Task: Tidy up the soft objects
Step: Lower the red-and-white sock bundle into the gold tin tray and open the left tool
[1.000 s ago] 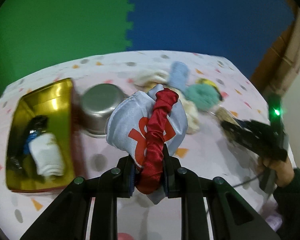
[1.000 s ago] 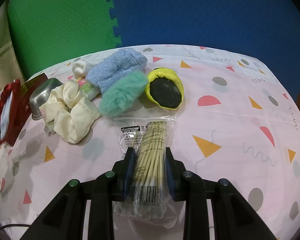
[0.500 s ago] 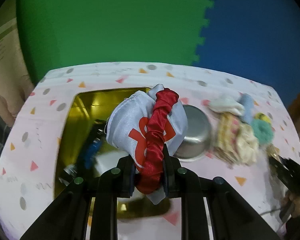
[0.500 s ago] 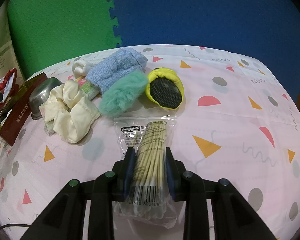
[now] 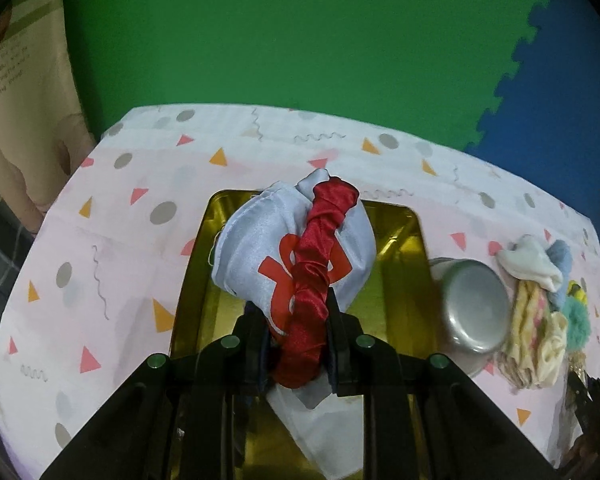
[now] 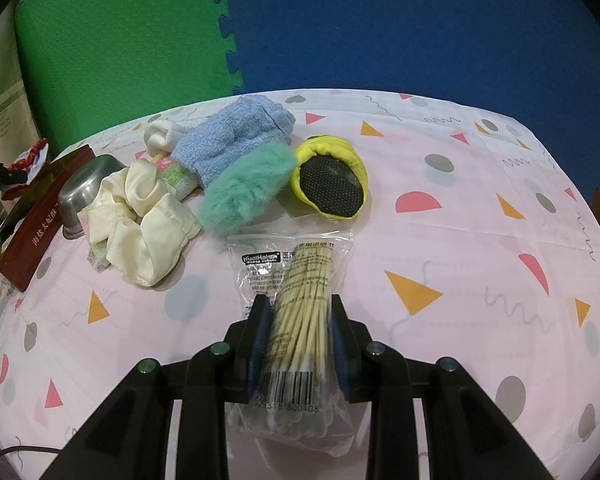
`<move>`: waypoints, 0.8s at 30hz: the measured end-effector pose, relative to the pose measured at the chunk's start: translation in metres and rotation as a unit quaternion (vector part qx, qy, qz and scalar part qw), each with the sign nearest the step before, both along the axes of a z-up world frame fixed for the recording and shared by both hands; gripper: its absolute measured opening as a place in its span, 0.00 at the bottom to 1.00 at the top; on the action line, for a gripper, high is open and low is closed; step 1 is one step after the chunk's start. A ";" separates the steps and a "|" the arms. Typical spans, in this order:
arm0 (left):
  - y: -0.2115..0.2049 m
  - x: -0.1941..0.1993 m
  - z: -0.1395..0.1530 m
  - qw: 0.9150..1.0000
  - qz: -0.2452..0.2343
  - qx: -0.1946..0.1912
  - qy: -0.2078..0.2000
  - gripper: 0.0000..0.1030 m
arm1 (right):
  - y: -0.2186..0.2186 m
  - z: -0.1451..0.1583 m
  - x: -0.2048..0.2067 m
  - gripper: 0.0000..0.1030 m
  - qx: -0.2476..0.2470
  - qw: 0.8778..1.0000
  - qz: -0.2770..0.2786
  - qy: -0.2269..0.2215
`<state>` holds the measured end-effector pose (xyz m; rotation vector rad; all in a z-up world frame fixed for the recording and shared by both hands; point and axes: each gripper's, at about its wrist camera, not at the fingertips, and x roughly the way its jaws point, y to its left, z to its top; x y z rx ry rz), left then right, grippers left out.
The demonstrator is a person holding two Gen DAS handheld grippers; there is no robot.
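Hovering over a gold tin [image 5: 404, 248] on the patterned worktop [image 5: 140, 240], the left gripper [image 5: 298, 344] has its jaws clamped on a red scrunchie [image 5: 312, 284] and pale pouch [image 5: 256, 240]; the right gripper [image 6: 298, 344] pinches a cotton-swab packet [image 6: 296, 280] lying on the worktop.

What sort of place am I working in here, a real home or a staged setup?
Probably a staged tabletop rig, not a lived-in room: green foam mats and blue foam mats form the backdrop, a confetti-print tablecloth covers the table, and assorted items like the teal scrunchie lie grouped beside a gold tin.
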<state>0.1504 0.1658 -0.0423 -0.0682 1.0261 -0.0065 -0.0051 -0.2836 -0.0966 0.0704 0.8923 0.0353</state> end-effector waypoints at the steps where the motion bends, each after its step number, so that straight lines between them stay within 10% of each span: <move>1: 0.001 0.002 -0.002 1.000 0.000 -0.001 0.003 0.19 | 0.000 0.000 0.000 0.29 0.000 1.000 0.000 0.000; 24: 0.010 0.002 -0.020 1.000 0.014 0.013 0.020 0.45 | 0.000 0.000 0.000 0.29 -0.002 1.000 0.000 0.001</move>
